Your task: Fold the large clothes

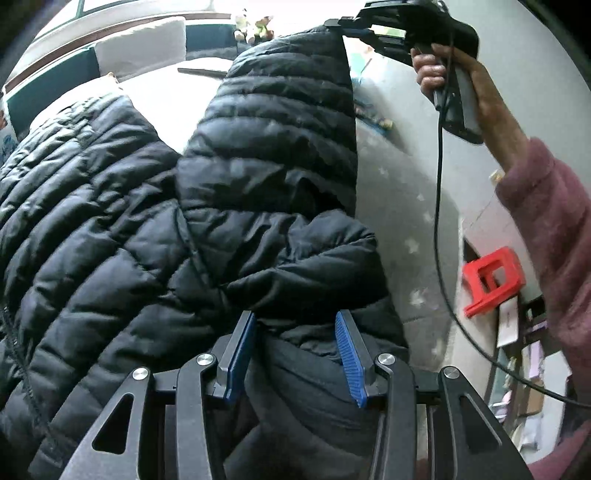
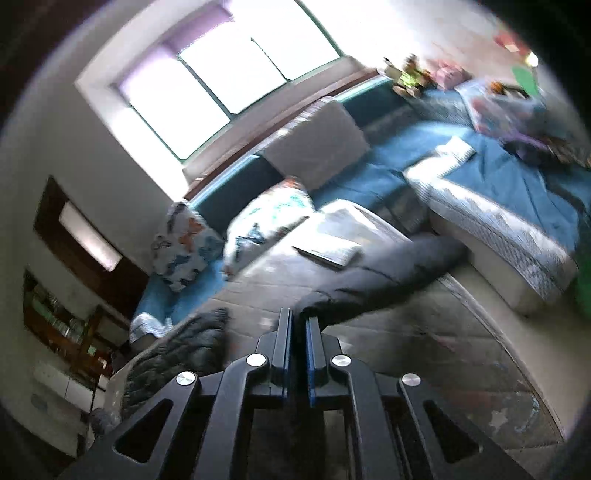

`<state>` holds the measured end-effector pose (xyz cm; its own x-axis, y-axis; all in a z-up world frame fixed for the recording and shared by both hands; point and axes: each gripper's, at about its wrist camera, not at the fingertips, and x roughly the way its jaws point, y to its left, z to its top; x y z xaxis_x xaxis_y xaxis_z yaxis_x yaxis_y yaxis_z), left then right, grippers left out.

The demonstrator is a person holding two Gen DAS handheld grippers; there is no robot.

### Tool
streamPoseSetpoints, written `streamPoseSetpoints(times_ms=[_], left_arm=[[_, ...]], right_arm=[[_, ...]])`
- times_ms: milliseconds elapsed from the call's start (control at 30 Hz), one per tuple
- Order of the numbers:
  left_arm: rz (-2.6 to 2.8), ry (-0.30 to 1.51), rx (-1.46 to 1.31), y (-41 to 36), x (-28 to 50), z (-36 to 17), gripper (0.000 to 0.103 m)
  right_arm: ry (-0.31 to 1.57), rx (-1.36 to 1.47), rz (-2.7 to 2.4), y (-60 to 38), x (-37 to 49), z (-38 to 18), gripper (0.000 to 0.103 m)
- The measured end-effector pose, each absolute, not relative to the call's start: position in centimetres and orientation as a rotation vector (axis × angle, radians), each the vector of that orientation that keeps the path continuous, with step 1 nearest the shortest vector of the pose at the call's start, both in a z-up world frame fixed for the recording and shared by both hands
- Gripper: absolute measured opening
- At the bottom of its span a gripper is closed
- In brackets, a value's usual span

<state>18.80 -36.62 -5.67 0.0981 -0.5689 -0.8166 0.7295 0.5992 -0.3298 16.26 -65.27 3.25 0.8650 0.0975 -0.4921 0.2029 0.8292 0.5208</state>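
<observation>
A black quilted jacket (image 1: 110, 229) fills the left and middle. The left gripper (image 1: 295, 354) sits low over its hem, blue-padded fingers (image 1: 349, 354) apart with a fold of the fabric between them. Top right, a hand (image 1: 443, 74) in a pink sleeve (image 1: 554, 240) holds the right gripper (image 1: 343, 24), which lifts a jacket sleeve (image 1: 288, 110) by its end. A red stool (image 1: 491, 280) stands at right.

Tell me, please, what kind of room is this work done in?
Most likely a home living room or bedroom. A large window lights a blue cushioned seat with patterned pillows, and the black puffer jacket lies on a pale padded surface like a mattress.
</observation>
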Motion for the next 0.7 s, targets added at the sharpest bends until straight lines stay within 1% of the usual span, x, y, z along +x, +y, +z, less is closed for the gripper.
streamPoseSetpoints(times_ms=[167,300,400,533,633,700], left_arm=[[-0.914,1.03,0.094,-31.4,17.8,-2.7,0.048],[-0.782,0.964,0.027,-24.1,16.9,-1.2,0.048],[-0.685,0.939,-0.034,-19.0,16.4,-0.6,0.048],[-0.572,0.924,-0.117,-11.9,14.9,-1.4,0.048],[-0.517,0.934,-0.164,-7.8,13.4,-2.5,0.048],[-0.506,0.941,-0.195,-5.2,12.4,-2.9,0.048]], right_arm=[[0.477,0.467,0.041,-59.3,15.4,8.1,0.008],[0.436,0.361,0.142,-53.3,14.3,10.8,0.008],[0.429,0.293,0.239,-48.0,13.6,11.7,0.008],[0.464,0.18,0.337,-40.6,12.9,11.0,0.008],[0.533,0.055,0.402,-33.9,12.3,8.3,0.008],[0.598,-0.031,0.445,-29.8,11.7,5.6,0.008]])
